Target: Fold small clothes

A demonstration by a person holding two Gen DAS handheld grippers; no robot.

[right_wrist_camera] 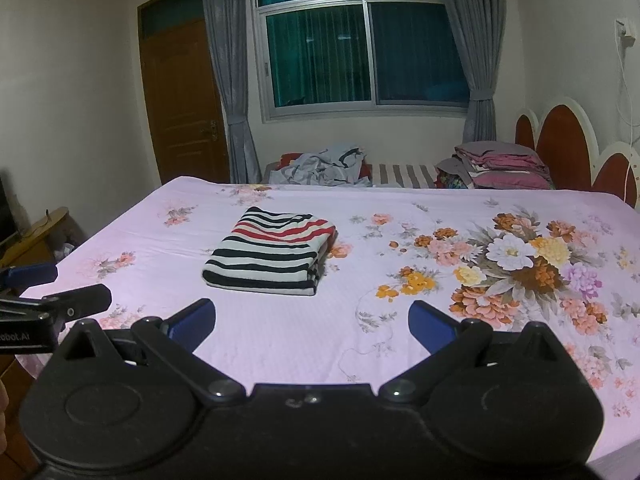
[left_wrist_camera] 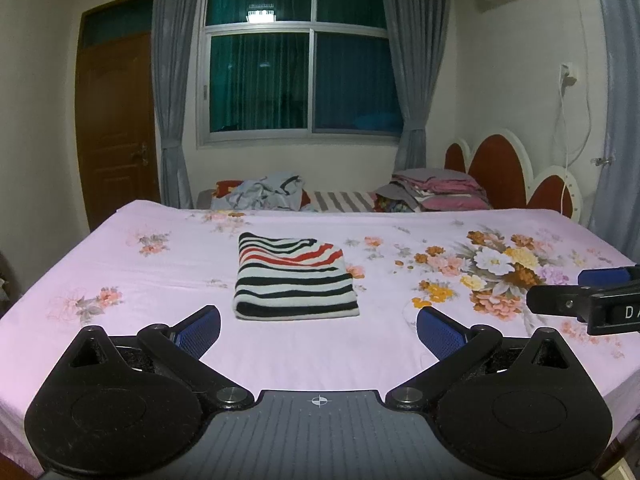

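Lying folded on the pink floral bed sheet (left_wrist_camera: 160, 280), striped garment (left_wrist_camera: 294, 278) near the middle, left gripper (left_wrist_camera: 318, 330) and right gripper (right_wrist_camera: 312, 320) near it, jaws wide open, holding nothing.

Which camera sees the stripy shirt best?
The left wrist view: the shirt sits nearly straight ahead, its folded top face square on. The right wrist view shows it whole too, but off to the left and at an angle.

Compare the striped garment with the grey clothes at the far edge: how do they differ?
The striped garment is folded into a neat rectangle; the grey clothes lie crumpled in a loose heap. The striped garment sits mid-bed on the pink sheet, near both open claws; the grey clothes lie beyond the sheet's far edge. Neither is held.
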